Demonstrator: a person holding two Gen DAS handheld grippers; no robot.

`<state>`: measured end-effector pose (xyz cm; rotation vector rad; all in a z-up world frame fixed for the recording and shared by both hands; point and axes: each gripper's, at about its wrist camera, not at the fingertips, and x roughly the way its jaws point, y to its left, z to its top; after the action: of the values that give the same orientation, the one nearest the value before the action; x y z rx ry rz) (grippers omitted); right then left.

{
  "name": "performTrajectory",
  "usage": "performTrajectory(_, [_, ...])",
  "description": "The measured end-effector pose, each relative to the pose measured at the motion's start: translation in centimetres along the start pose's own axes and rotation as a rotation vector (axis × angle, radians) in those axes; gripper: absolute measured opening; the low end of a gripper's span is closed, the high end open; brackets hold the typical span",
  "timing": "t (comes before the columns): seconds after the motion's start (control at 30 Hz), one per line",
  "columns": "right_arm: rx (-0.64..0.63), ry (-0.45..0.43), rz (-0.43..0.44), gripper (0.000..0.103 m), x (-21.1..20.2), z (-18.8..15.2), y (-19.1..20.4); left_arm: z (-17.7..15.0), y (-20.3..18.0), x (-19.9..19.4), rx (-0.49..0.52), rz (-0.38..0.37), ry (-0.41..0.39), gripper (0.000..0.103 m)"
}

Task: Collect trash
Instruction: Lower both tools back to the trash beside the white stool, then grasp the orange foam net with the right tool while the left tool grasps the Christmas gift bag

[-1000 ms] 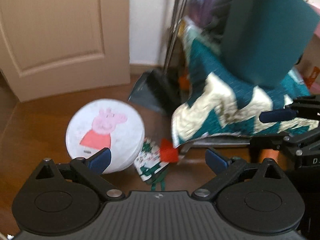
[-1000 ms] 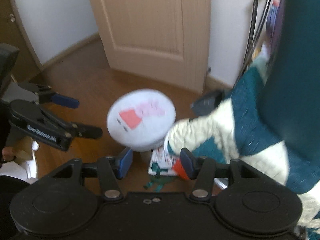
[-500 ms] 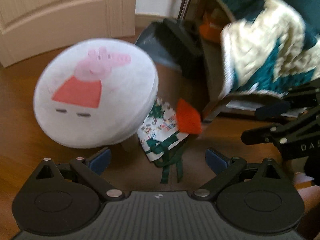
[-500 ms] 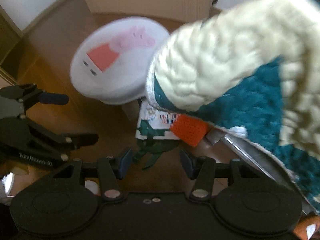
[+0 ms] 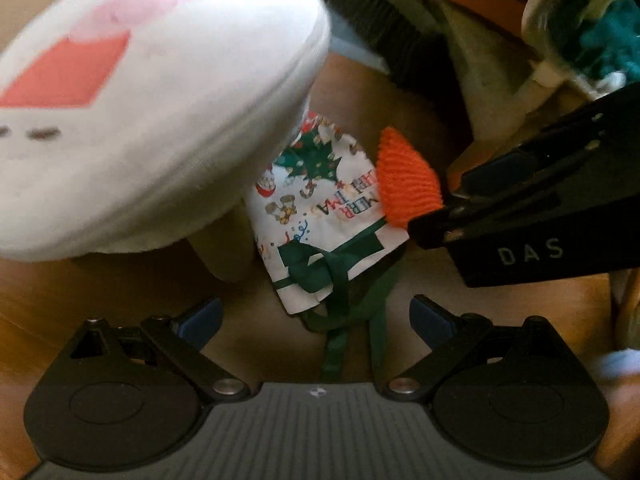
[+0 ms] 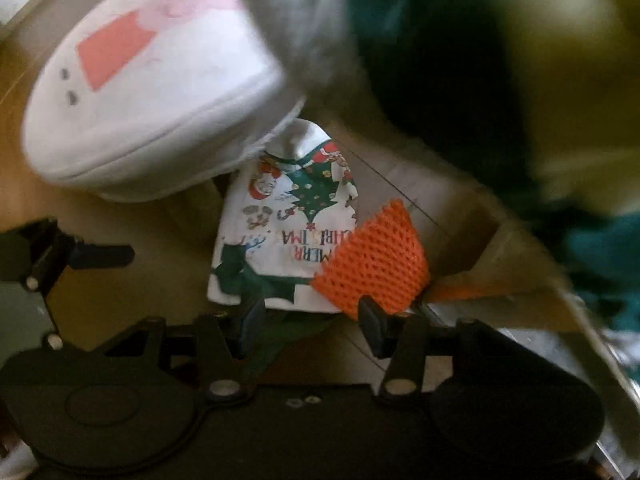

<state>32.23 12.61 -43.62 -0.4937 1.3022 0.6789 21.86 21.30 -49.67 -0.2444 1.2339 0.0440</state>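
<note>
Two hand-held grippers close in on a printed Christmas gift bag [image 5: 320, 216] lying on the wooden floor [image 5: 120, 288], half tucked under a round white stool [image 5: 152, 92] with a pink cartoon print. A second ago both views took in the door and much of the room; now the bag, its green ribbon [image 5: 340, 320] and an orange knitted piece [image 5: 408, 184] resting on the bag's right edge fill the centre of each, so both tools have dropped sharply toward the floor.

The left gripper [image 5: 316, 316] has its jaws spread wide with nothing between them, the ribbon's trailing ends lying just ahead of its fingers. The right gripper [image 6: 312, 316] is also apart and empty, though its jaws have just been closing a little; its fingers bracket the bag's lower edge, the right one just beside the orange piece, and no pad presses on either yet. In the left view the right tool appears as a black body at the right, beside the orange piece.

A teal and cream quilt [image 6: 480, 80] hangs over the scene at the right, blurred, and a dustpan and brush [image 5: 384, 28] lie beyond.

The approach looks all but finished: nothing is collected so far, and the bag appears the likely first pick, with the right tool better placed to take it
</note>
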Motion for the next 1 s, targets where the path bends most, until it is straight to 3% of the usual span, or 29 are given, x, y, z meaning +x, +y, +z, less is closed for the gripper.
performTrajectory(0.33, [0.125,0.055,-0.048,0.049,5.0,2.8,-1.4,0.9,1.2,3.8,-0.12,-0.001,0.024,0.1])
performTrajectory(0.43, [0.133,0.075,-0.069,0.049,6.1,3.1,-1.7,1.1,0.9,4.4,-0.113,0.007,0.02,0.1])
performTrajectory(0.57, [0.145,0.081,-0.071,0.049,6.8,3.0,-2.1,1.4,0.8,5.3,-0.122,0.007,0.042,0.084])
performTrajectory(0.7, [0.156,0.082,-0.062,0.048,7.1,3.0,-2.4,1.8,1.2,6.1,-0.147,0.012,0.06,0.079])
performTrajectory(0.77, [0.161,0.082,-0.052,0.047,7.0,3.0,-2.5,2.0,1.2,6.4,-0.141,0.003,0.071,0.065])
performTrajectory(0.9, [0.165,0.084,-0.04,0.046,7.4,3.0,-2.6,2.0,0.8,6.8,-0.122,0.003,0.089,0.059])
performTrajectory(1.0, [0.161,0.084,-0.041,0.044,7.6,2.8,-2.7,2.1,0.5,7.0,-0.108,0.009,0.094,0.047])
